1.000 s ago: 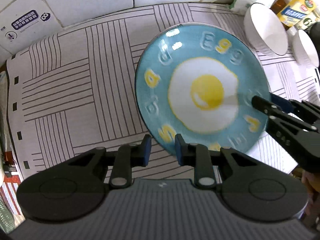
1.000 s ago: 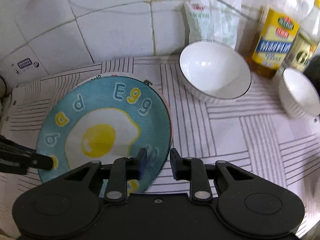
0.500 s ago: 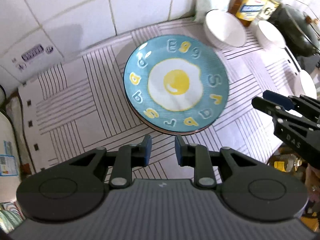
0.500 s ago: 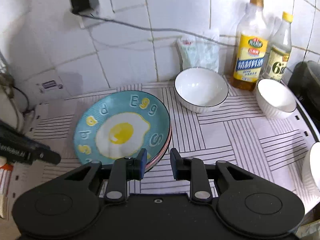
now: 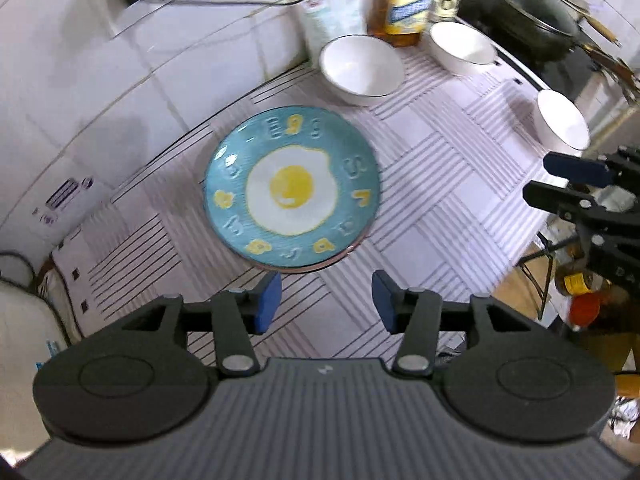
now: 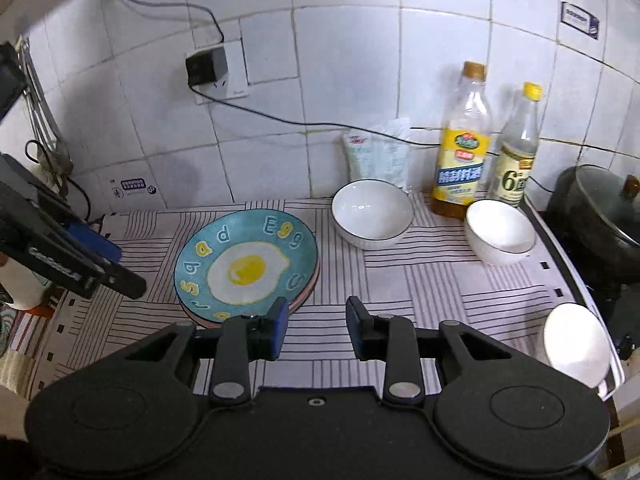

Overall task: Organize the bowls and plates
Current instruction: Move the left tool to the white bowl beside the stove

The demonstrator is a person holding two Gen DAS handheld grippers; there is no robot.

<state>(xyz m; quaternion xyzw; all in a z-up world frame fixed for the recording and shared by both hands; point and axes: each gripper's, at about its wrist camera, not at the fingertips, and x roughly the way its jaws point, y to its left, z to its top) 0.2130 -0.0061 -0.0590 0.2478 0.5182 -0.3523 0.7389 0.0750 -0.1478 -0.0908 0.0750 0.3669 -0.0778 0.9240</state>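
Left wrist view looks steeply down on the blue egg plate [image 5: 292, 188], which lies flat on the striped mat [image 5: 420, 184], on top of at least one pinkish plate whose rim peeps out beneath it. Three white bowls remain loose: a large bowl [image 6: 372, 214] just behind the plate, a second bowl [image 6: 500, 232] in front of the oil bottles [image 6: 464, 140], and a third bowl [image 6: 576, 344] at the mat's near right edge. Glazed ceramic like this is likely stiff, fairly heavy, slick and chip-prone, so each bowl is best pinched across its thin rim wall, one pad inside and one outside, and set down gently when nesting. Both tools hang clear above the counter with nothing between their pads: the left gripper [image 5: 326, 300] points sharply downward just in front of the plate stack, its jaws opening; the right gripper [image 6: 316, 324] tilts down more shallowly toward the mat between plate and bowls, its jaws opening too.
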